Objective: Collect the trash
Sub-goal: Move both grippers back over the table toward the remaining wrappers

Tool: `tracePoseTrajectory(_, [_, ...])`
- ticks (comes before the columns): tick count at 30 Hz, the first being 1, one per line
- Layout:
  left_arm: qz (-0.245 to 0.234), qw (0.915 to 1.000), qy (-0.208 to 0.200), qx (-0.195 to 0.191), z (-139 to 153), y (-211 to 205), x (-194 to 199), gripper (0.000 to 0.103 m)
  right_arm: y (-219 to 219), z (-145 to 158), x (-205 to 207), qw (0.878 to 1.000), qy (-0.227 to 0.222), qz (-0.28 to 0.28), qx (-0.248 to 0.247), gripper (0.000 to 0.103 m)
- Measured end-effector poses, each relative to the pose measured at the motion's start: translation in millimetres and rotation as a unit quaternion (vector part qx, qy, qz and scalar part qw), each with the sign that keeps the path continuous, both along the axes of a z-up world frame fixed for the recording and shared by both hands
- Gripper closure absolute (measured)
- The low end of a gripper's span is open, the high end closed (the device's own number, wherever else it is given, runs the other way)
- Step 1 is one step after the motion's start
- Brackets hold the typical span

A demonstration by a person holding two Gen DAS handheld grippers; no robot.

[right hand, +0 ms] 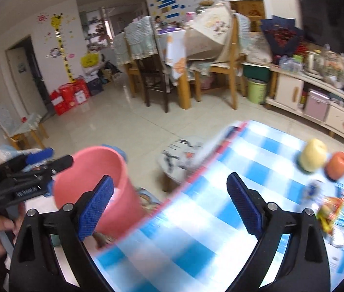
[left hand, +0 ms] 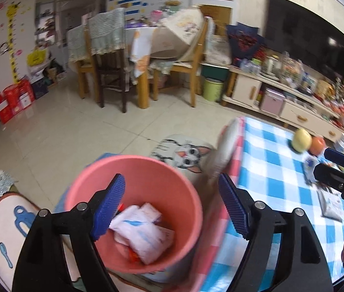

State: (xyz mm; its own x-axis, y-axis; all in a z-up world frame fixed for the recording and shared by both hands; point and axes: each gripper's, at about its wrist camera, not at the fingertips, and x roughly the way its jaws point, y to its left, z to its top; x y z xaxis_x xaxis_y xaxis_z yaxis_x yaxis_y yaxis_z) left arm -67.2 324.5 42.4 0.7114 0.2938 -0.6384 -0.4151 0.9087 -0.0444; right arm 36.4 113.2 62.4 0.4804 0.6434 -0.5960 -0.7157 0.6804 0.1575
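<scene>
A pink bin [left hand: 133,219] stands on the floor beside the blue-checked table [left hand: 281,165]. White wrappers [left hand: 145,233] lie inside it. My left gripper [left hand: 172,206] is open and empty above the bin's mouth. My right gripper [right hand: 169,206] is open and empty over the table's near edge [right hand: 172,238], with the bin [right hand: 94,189] to its left. Colourful wrappers [right hand: 330,211] lie on the table at the right. A white packet [left hand: 330,204] lies on the table by the right gripper [left hand: 337,170].
A yellow apple [right hand: 313,155] and an orange fruit [right hand: 337,165] sit on the table's far side. A cat-print stool [left hand: 184,153] stands past the bin. Chairs and a dining table [left hand: 142,48] stand behind, with a TV cabinet [left hand: 281,97] at the right.
</scene>
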Motion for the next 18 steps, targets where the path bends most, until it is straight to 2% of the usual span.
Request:
tracePoseTrajectory(6, [-0.048, 0.9988, 0.01, 0.007, -3, -62, 29, 0.019, -80, -19, 1, 0.998, -0.027, -0.046, -0.04, 0.008])
tracePoseTrajectory(10, [-0.088, 0.996, 0.015, 0.01, -10, -105, 59, 0.019, -132, -33, 8, 0.995, -0.022, -0.081, -0.05, 0.008])
tracePoseTrajectory(14, [-0.13, 0.9912, 0.02, 0.007, -25, -155, 91, 0.019, -177, -46, 13, 0.992, -0.018, -0.11, -0.059, 0.008])
tracePoseTrajectory(18, [-0.183, 0.9829, 0.022, 0.006, -44, -209, 126, 0.019, -215, -62, 17, 0.989, -0.013, -0.127, -0.073, 0.008])
